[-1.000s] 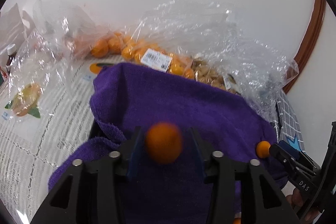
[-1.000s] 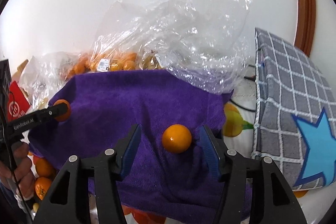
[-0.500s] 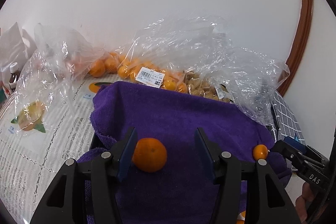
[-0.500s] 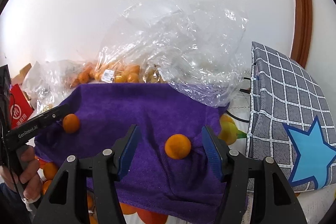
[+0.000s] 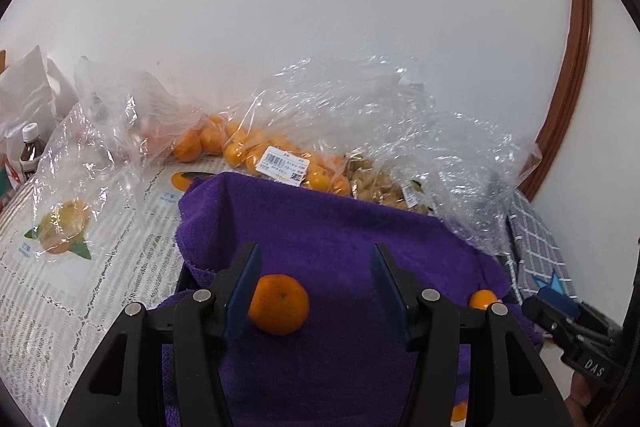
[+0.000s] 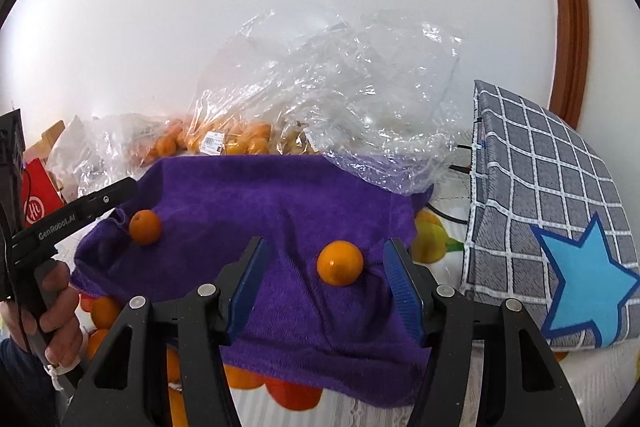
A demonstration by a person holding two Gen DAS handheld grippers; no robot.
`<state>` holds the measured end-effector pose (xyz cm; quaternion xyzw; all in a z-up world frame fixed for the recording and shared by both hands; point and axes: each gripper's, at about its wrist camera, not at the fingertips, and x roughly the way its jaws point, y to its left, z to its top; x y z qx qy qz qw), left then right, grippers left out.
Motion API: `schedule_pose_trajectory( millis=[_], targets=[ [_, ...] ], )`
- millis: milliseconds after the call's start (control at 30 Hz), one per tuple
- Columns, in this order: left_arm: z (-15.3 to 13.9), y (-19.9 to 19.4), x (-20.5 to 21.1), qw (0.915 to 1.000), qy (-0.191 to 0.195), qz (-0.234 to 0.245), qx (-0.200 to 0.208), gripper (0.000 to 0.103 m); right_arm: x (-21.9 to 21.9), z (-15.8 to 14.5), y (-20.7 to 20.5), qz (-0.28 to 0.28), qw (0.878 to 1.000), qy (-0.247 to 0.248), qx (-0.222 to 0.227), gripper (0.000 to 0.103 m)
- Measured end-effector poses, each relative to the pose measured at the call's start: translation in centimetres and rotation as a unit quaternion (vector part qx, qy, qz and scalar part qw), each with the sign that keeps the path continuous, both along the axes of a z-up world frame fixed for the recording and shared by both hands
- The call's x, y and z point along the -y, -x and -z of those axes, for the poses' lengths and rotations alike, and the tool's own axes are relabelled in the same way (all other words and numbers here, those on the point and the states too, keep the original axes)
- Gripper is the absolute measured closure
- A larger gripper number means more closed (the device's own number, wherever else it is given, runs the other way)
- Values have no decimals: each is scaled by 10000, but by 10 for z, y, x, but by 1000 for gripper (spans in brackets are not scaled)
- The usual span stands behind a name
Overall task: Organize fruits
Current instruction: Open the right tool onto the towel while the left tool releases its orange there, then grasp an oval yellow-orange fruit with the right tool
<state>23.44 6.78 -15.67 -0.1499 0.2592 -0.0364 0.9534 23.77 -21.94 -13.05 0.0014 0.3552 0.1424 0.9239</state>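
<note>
Mandarins: two lay loose on the purple towel (image 5: pixel 340 227); one (image 5: pixel 279 304) between the left tongs' fingers, one (image 6: pixel 340 263) between the right tongs' fingers.
Left tongs (image 5: pixel 316 291): spread; mandarin sat just beside the left pad, the other pad well clear; nothing pinched.
Right tongs (image 6: pixel 326 285): spread; mandarin sat in the gap, nearer the right pad, apart from both; nothing pinched.
Towel: draped over a raised support, front edge hanging down; more oranges (image 6: pixel 248 377) visible beneath that edge.
Bags: clear plastic bags (image 5: pixel 360 123) lay behind the towel against the wall, holding oranges (image 5: pixel 224 147); one carried a barcode label (image 5: pixel 285 166).
Table (image 5: pixel 80 287): covered by a printed cloth with fruit pictures.
Grid bag (image 6: pixel 548 211): grey checked, blue star, stood just right of the towel.
Hand (image 6: pixel 48 311): gripped the left tongs' handle at the left edge of the right wrist view.
</note>
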Motion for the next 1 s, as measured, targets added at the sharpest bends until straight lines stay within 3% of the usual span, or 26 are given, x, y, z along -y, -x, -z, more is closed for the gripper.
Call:
schedule_pose_trajectory(
  millis=[267,433,633,800,1000],
  targets=[
    [-2,6,-3,9999,53,-78,68,49,12,0,37,89,9995,-252,-142,42],
    [-3,16,-8,9992,-129,-331,206,49,9,1,59,43,9994,-100,-332,42],
    [-6,48,-29,9985,47,-444,324,49,5,-3,81,-47,9992,64,-382,42],
    [1,75,-48,9984,246,-482,180,49,0,-3,91,-64,9991,35,-409,42],
    [13,101,-53,9986,137,-497,-75,49,-8,12,102,-127,9981,-87,-596,44]
  ],
)
